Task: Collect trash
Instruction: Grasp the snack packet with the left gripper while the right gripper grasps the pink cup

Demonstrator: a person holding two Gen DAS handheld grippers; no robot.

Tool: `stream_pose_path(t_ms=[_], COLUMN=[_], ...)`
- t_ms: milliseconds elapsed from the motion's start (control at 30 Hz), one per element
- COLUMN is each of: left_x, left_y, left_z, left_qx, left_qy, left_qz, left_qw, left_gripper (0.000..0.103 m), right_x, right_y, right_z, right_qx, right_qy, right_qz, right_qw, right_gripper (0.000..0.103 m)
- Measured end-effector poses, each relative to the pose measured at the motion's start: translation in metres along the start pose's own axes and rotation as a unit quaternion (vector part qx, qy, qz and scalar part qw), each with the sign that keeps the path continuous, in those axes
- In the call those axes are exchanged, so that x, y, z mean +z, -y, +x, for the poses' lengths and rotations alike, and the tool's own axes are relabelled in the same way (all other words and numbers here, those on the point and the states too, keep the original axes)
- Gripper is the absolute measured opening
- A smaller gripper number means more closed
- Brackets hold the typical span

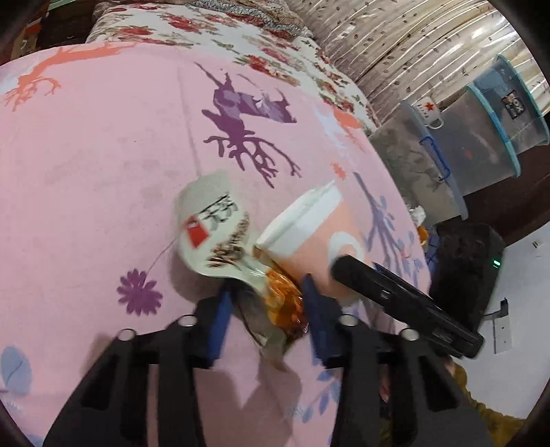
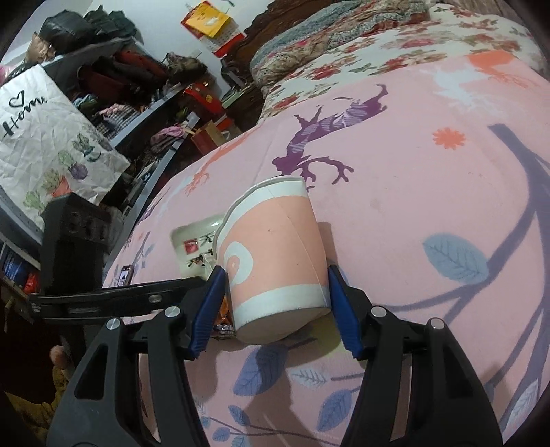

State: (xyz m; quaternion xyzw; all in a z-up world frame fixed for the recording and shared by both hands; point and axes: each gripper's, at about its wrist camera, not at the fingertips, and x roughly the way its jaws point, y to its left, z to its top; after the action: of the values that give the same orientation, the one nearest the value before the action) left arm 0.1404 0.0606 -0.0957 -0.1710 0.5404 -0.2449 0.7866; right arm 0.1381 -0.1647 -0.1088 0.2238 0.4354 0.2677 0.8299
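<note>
Pink paper cup (image 2: 275,254) lying on its side on the bed sheet (image 2: 412,213), base toward the camera, mouth squashed out of round. Held at the base between the blue pads (image 2: 343,309) of the right hand-held gripper (image 2: 275,306), one pad against each side. Just left of the cup, touching it: a white snack wrapper (image 1: 213,230) with a red label and black characters, twisted into a crumpled orange end (image 1: 285,306). Left hand-held gripper (image 1: 268,306) set narrow around that orange end, pads (image 1: 220,309) close on both sides; firm contact hard to judge through the blur. Seen from the left wrist, the right tool's black finger (image 1: 395,295) crossing in front of the cup. Floral quilt (image 1: 220,31) folded at the head of the bed. Clear storage bins (image 1: 481,144) stacked beside the bed, a white mug (image 1: 429,111) with a red star on one lid. White "Home" bag (image 2: 51,137) near the cluttered shelves (image 2: 137,96).
</note>
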Motion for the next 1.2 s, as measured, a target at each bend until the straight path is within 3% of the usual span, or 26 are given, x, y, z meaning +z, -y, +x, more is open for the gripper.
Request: stream_pose_path(t_ms=[133, 400, 600, 767, 900, 1067, 1200], left_x=[-0.001, -0.019, -0.03, -0.032, -0.033, -0.033, -0.034], left_y=[-0.003, 0.009, 0.02, 0.013, 0.011, 0.01, 0.01], left_z=[0.001, -0.01, -0.01, -0.004, -0.004, -0.004, -0.004], left_qx=[-0.001, -0.019, 0.008, 0.009, 0.009, 0.008, 0.006], left_qy=[0.009, 0.012, 0.008, 0.002, 0.002, 0.002, 0.003], left_qz=[-0.004, 0.01, 0.027, 0.013, 0.008, 0.008, 0.008], left_qw=[1.0, 0.9997, 0.9996, 0.9999, 0.9999, 0.9999, 0.9999], left_gripper=[0.021, 0.018, 0.018, 0.019, 0.019, 0.02, 0.02], right_x=[-0.011, -0.034, -0.045, -0.048, -0.05, -0.048, -0.045], right_y=[0.008, 0.017, 0.018, 0.01, 0.009, 0.01, 0.019], right_z=[-0.015, -0.052, -0.058, -0.055, -0.054, -0.064, -0.077], right_qx=[-0.006, -0.028, -0.036, -0.046, -0.033, 0.014, 0.012], right_qy=[0.019, 0.052, 0.046, 0.039, 0.032, 0.028, 0.044], right_qz=[0.026, 0.036, 0.026, 0.002, 0.006, 0.021, 0.04], right_qw=[0.999, 0.998, 0.998, 0.998, 0.999, 0.999, 0.998], right_gripper=[0.061, 0.061, 0.061, 0.064, 0.071, 0.078, 0.082])
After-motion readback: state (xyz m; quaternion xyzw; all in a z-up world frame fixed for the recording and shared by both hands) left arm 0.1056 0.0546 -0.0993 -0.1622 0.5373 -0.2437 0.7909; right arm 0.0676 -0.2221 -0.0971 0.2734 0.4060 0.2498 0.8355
